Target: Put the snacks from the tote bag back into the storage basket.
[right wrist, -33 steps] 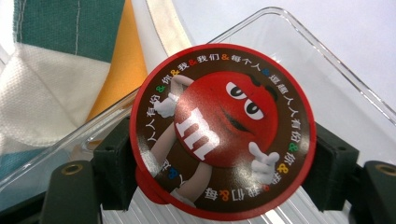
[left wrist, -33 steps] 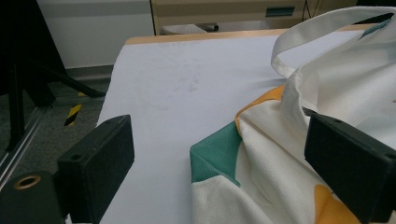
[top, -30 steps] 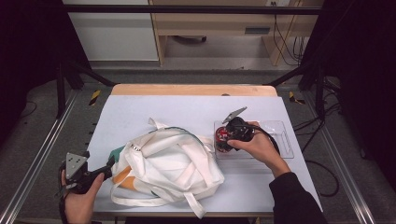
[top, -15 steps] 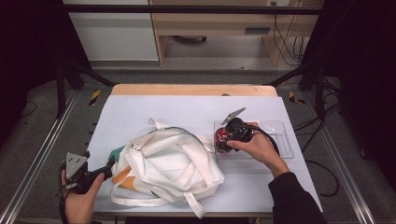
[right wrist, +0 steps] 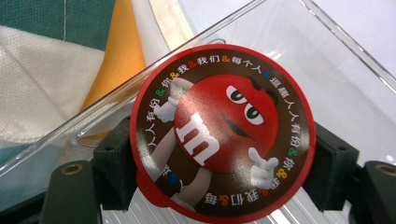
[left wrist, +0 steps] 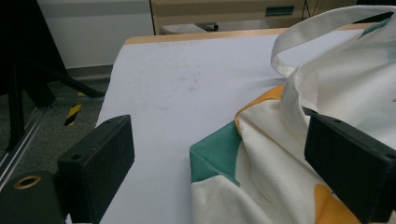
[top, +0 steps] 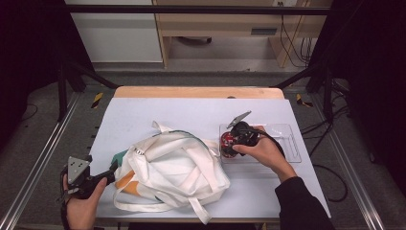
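Observation:
A white cloth tote bag (top: pixel 172 167) with green and orange patches lies crumpled in the middle of the table. My left gripper (top: pixel 111 168) sits at its left corner, open, with the bag's green-and-orange corner (left wrist: pixel 219 158) lying between the jaws of the left gripper (left wrist: pixel 219 186). My right gripper (top: pixel 229 143) is shut on a round candy tub (top: pixel 226 143) with a red cartoon lid (right wrist: pixel 219 130). Its black jaws press the tub's two sides inside the left end of a clear plastic tray (top: pixel 282 143). The right gripper (right wrist: pixel 222 161) points down at the tray floor (right wrist: pixel 327 60).
The bag (right wrist: pixel 46 56) lies just beyond the tray's left wall. The table (top: pixel 143 110) is a pale sheet with a wooden far edge. Metal frame rails (top: pixel 43 158) run along both sides, and cables (top: pixel 330 172) lie on the floor at the right.

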Available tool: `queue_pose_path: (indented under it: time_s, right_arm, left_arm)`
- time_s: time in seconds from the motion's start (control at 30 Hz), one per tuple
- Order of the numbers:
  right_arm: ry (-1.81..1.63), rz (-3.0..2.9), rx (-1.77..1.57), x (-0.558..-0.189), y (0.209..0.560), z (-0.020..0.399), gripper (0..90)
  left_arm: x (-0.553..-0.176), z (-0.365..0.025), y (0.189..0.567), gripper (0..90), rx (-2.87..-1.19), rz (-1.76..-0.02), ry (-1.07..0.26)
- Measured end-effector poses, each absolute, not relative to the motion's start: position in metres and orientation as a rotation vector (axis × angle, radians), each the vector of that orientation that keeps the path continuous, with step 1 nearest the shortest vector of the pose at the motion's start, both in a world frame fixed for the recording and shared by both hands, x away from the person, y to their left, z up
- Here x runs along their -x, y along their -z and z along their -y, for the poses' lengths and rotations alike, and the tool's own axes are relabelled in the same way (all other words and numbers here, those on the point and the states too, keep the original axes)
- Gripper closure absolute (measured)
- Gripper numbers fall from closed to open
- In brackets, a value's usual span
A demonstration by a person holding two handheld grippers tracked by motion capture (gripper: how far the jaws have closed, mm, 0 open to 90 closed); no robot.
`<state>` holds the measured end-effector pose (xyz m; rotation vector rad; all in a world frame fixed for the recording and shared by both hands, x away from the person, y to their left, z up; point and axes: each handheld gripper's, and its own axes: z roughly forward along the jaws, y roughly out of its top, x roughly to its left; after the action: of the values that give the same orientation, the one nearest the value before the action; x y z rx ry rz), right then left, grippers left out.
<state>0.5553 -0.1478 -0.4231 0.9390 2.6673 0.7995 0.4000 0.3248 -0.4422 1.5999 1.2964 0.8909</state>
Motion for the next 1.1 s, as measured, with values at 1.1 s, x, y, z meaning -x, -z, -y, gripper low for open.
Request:
queue_pose_path:
  time_s: [1.1]
  right_arm:
    - [-0.786, -2.671, -0.96, -0.5557, 0.4216, 0.1486, 23.8]
  left_arm:
    - [-0.3999, -0.3249, 0.4423, 8.6, -1.601, -1.298, -0.889]
